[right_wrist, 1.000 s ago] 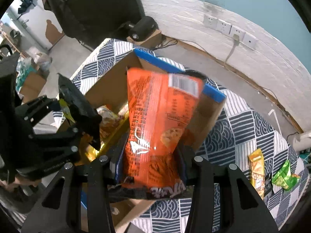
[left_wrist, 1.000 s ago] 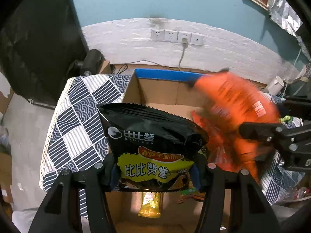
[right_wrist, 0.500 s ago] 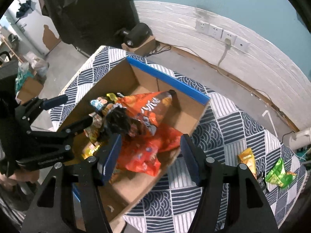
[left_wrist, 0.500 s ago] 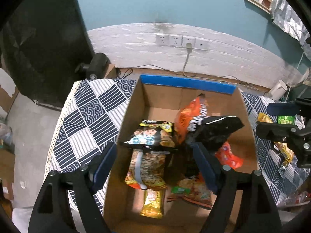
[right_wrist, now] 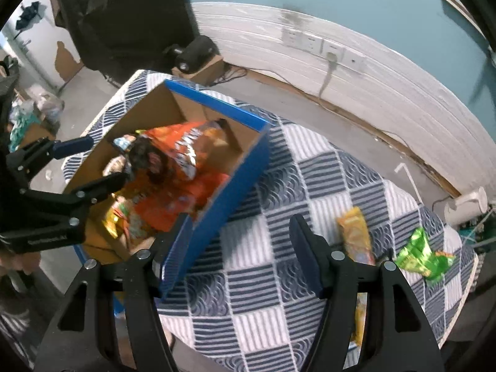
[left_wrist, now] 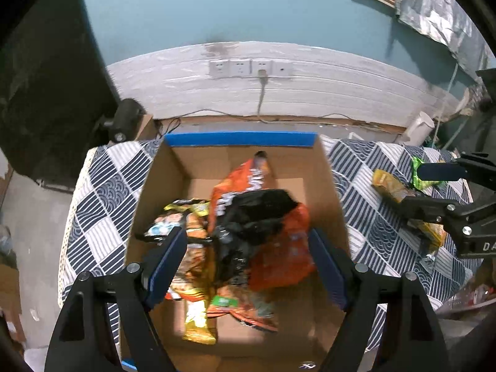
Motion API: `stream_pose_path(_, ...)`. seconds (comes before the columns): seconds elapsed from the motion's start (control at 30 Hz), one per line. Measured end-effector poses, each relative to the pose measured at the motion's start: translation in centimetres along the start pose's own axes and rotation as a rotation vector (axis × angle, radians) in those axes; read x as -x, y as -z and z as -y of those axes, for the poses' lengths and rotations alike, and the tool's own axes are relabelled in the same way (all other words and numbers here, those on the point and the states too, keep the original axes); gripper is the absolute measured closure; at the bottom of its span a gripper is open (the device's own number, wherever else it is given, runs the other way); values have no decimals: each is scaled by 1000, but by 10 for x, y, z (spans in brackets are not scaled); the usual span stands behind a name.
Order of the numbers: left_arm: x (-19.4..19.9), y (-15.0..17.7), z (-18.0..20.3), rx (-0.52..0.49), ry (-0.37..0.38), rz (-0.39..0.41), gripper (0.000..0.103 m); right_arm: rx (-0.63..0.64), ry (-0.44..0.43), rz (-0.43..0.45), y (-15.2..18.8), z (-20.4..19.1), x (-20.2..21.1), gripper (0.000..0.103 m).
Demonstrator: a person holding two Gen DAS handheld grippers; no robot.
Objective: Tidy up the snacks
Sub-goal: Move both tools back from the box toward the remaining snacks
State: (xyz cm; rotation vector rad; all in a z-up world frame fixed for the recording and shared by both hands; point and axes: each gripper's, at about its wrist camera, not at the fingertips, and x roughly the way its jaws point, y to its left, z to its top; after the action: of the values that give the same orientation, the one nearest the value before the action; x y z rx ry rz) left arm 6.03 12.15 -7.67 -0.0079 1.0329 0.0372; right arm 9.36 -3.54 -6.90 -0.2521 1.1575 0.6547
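With the orange bag and black bag piled in the cardboard box, our left gripper hangs spread and empty while our right gripper, opening with nothing between its jaws, faces the yellow packet and green packet on the cloth to the right.

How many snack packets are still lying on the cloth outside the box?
2: a yellow packet right of the box, and a green packet further right. Others may be hidden.
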Motion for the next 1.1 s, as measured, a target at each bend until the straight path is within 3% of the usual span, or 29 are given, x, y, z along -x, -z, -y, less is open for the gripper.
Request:
stream_pose_path(0.77, -5, -2, 133, -233, 57, -40, 21, -199, 108, -8, 98, 123, 38, 37)
stream_pose_path(1.1, -34, 2, 179, -270, 92, -112, 21, -324, 149, -46, 131, 186, 23, 37)
